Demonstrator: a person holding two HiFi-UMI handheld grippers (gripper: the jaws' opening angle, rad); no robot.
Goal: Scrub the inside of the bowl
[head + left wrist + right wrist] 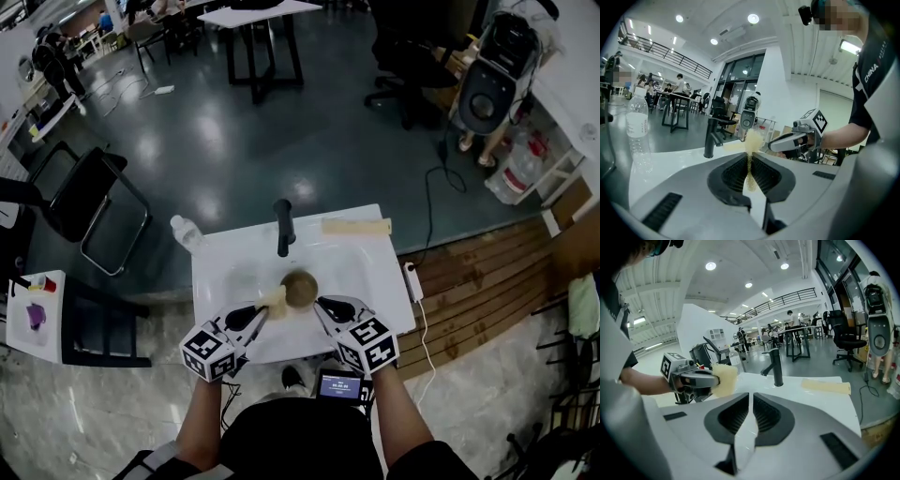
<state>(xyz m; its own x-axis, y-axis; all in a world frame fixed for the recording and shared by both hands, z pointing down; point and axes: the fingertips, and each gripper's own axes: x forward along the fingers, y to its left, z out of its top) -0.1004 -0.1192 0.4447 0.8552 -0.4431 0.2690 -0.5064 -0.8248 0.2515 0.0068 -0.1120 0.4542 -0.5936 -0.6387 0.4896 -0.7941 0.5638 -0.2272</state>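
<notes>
A small brown bowl (301,288) sits in the white sink (234,272), in front of the black faucet (283,225). My left gripper (265,307) is shut on a pale yellow sponge (275,299), which lies against the bowl's left rim. In the left gripper view the sponge (753,139) is pinched between the jaws and sticks out past them. My right gripper (322,303) is at the bowl's right side with its jaws shut. I see nothing between them in the right gripper view, where the bowl is hidden; the sponge (723,378) shows at left.
A clear water bottle (187,232) stands at the sink top's far left corner. A flat yellowish strip (356,226) lies at the back right. The faucet (777,369) rises just behind the bowl. Chairs and tables stand on the floor beyond.
</notes>
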